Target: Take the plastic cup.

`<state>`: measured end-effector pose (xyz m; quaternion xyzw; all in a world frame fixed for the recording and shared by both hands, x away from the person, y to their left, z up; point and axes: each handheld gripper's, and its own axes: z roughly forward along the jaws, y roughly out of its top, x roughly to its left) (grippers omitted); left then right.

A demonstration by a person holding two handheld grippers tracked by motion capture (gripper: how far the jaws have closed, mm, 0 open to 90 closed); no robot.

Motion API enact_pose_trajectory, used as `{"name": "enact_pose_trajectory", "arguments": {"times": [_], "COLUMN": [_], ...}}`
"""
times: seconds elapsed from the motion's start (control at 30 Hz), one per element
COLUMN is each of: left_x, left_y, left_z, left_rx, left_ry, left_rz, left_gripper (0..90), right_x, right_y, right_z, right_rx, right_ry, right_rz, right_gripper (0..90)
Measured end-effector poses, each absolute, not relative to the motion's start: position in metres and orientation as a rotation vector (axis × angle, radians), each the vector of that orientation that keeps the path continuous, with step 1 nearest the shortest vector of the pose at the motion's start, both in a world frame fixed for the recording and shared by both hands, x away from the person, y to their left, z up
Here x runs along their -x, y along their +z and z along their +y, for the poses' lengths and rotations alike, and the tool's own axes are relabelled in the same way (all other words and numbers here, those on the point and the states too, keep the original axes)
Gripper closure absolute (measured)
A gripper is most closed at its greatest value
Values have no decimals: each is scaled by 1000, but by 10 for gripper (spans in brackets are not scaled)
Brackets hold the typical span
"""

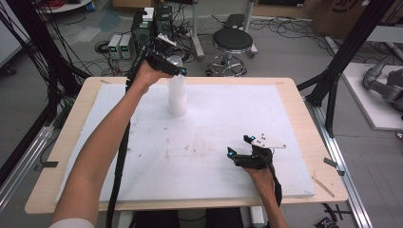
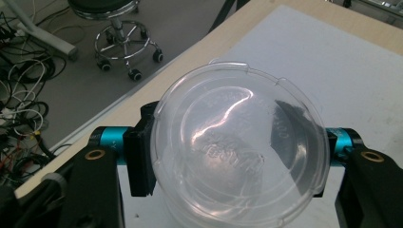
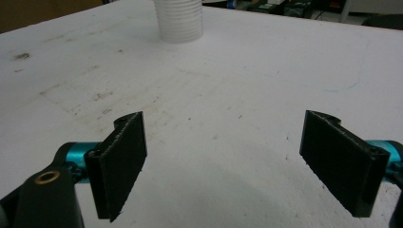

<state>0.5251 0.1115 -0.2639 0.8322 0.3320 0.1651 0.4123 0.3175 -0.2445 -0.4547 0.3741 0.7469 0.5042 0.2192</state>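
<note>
A tall stack of whitish ribbed plastic cups (image 1: 177, 97) stands on the white board (image 1: 214, 118) at the back, left of middle. My left gripper (image 1: 174, 65) is at the top of the stack, shut on the topmost clear cup (image 2: 237, 147). In the left gripper view (image 2: 228, 164) I look into that cup, and the black pads (image 2: 140, 161) press on its two sides. My right gripper (image 1: 239, 145) rests low on the board at the front right, open and holding nothing. In the right gripper view (image 3: 223, 161) the base of the stack (image 3: 179, 21) stands far ahead.
The board lies on a wooden table (image 1: 62, 147). Behind the table's far edge are a black stool (image 1: 232, 42), grey boxes (image 1: 121, 45) and loose cables on the floor. A black frame post (image 1: 332, 95) rises at the right.
</note>
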Motion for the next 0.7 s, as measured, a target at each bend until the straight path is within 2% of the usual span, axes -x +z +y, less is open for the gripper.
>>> {"name": "enact_pose_trajectory", "arguments": {"times": [0.27,0.53,0.7], "left_x": [-518,-510,-493], "left_y": [-222,-218,-218], "left_z": [119,123,125], "left_rx": [-2063,-2065,-2069], "left_ry": [463,459,430], "left_rz": [806,792,728], "left_gripper": [377,377,378], "right_x": [-317,-317,-318], "right_y": [-455,-455,-455], "right_z": [-244,-245,-245], "right_rx": [-1037,-1044,-1038], "right_ry": [1394,1401,1400], "right_rz": [2065,2061,2063], "right_gripper": [159,159,159]}}
